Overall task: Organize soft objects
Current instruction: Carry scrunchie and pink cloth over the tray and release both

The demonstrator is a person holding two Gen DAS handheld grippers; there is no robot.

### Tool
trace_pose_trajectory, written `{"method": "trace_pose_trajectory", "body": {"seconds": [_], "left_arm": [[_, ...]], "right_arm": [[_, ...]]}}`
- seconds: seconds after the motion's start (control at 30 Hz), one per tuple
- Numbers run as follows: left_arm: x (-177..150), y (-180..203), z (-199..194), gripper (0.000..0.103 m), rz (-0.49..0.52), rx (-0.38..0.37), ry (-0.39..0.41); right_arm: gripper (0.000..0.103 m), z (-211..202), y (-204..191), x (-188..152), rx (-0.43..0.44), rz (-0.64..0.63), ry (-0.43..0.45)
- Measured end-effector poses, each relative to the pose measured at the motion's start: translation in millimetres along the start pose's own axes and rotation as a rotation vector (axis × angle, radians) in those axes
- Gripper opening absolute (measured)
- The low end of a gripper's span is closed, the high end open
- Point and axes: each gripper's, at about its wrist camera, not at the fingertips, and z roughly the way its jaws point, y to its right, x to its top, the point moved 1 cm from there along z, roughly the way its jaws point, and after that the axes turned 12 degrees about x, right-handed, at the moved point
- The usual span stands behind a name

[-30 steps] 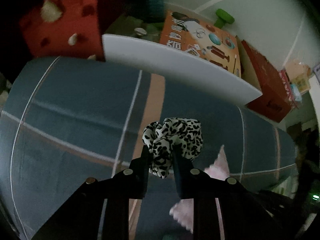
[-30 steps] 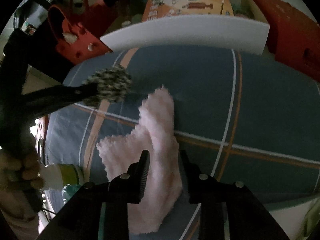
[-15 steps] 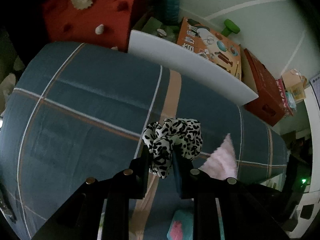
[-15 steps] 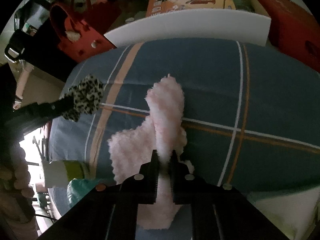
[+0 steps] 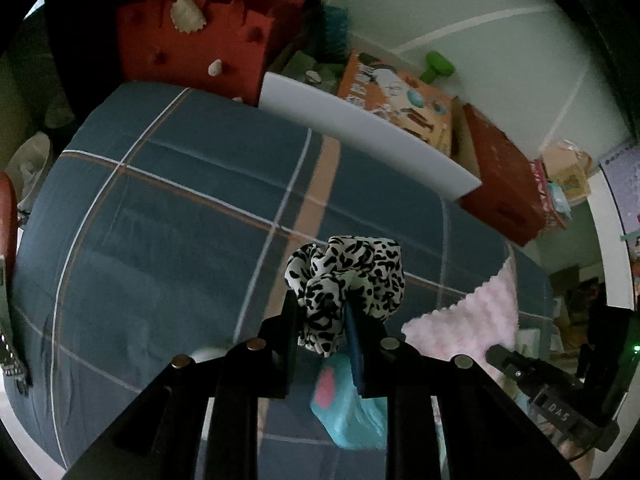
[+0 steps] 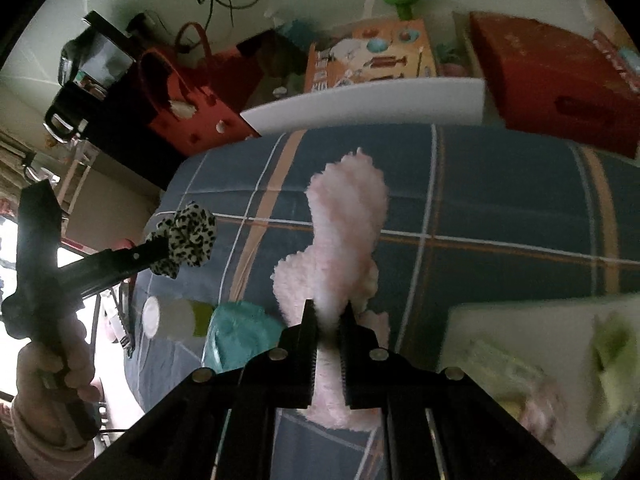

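Carrying two soft things above the plaid bed cover (image 5: pixel 168 216), nothing placed yet.
Our left gripper (image 5: pixel 320 316) pinches the leopard-print scrunchie (image 5: pixel 346 272); our right gripper (image 6: pixel 328 320) pinches the pink fluffy cloth (image 6: pixel 344 220). At 7 o'clock, a teal item (image 6: pixel 236 336) lies unsorted.

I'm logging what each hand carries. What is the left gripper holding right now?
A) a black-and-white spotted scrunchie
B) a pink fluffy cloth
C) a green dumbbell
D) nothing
A: the left gripper is closed on the black-and-white spotted scrunchie, lifted above the blue plaid bedcover, while the pink fluffy cloth is pinched in the right gripper.
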Motion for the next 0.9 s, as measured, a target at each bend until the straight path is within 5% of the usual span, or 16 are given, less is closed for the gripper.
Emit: {"method": "trace_pose_trajectory", "body": {"seconds": [0.5,0.9], "left_arm": [[-68.0,61.5,-73.7,0.023,0.079,-0.042,0.043],[-110.2,142.2,-86.4,0.023,0.199,-0.069,0.037]], "right_arm": [[0.01,-112.9,3.1,-69.3,-0.072,0.041,0.106],[0.01,-174.3,39.2,-107.8,-0.111,0.076,0.161]]}}
